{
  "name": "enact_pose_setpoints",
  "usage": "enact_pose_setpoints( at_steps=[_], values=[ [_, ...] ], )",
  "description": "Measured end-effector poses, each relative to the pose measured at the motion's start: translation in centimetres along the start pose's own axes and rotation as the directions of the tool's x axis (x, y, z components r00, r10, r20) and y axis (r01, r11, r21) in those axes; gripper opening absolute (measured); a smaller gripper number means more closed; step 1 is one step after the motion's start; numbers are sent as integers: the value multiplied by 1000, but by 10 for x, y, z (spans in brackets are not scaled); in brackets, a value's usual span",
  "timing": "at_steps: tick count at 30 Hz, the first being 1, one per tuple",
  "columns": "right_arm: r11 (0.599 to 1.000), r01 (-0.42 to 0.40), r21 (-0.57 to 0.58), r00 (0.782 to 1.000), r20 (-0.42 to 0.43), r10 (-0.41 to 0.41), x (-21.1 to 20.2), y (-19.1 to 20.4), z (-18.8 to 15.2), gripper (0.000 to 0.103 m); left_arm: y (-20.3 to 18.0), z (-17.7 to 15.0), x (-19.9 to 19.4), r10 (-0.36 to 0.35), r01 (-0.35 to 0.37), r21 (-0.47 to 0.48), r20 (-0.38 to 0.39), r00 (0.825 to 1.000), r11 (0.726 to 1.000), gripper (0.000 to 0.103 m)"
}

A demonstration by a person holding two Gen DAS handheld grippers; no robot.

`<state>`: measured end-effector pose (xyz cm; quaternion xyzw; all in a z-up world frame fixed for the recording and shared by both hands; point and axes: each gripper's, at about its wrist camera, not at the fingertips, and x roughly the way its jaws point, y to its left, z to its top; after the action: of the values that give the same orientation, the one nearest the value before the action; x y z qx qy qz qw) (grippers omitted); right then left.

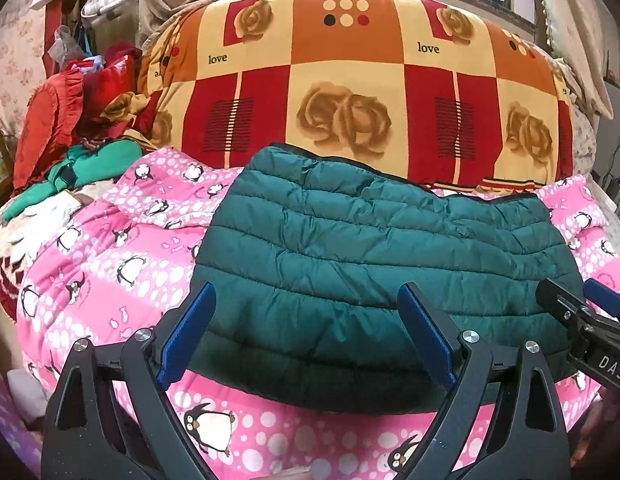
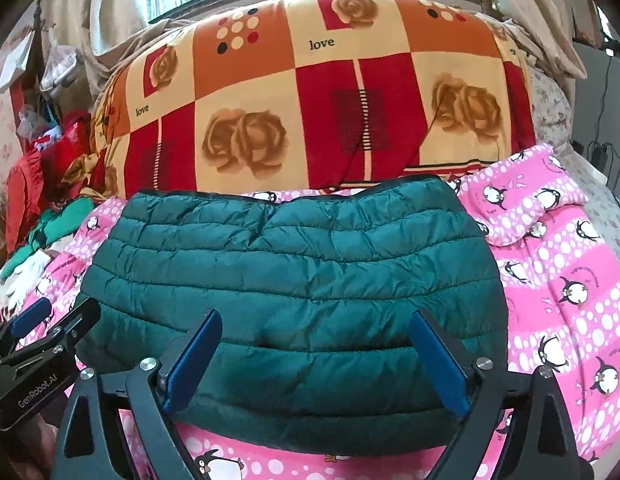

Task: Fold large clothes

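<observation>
I look across a bed spread with a pink penguin-print quilt (image 1: 109,264), a window cut off along the top edge behind it. At the far left of the left wrist view a heap of red and green cloth (image 1: 69,128) is too jumbled for me to sort into items. Centre back lies a big folded blanket with roses (image 1: 342,92). In the middle of the frame rests the teal quilted jacket (image 1: 370,248), folded into a wide puffy slab on the quilt; its sleeves and collar are tucked out of sight. My left gripper (image 1: 305,336) stands released over the jacket's near left part, nothing pinched. At the right edge my right gripper (image 2: 316,360) is only partly seen; its own view shows it spread wide above the near hem, pads clear of the fabric.
</observation>
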<state>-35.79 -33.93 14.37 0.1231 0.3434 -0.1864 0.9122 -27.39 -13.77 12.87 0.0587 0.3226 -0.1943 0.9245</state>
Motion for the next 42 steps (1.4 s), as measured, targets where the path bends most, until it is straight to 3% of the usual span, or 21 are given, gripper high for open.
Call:
enact_pose_setpoints(
  at_steps=[42],
  values=[
    [1000, 22, -14, 999, -24, -22, 10, -1, -5, 93, 4, -5, 9, 3, -3, -2, -27, 1000, 1000, 92]
  ],
)
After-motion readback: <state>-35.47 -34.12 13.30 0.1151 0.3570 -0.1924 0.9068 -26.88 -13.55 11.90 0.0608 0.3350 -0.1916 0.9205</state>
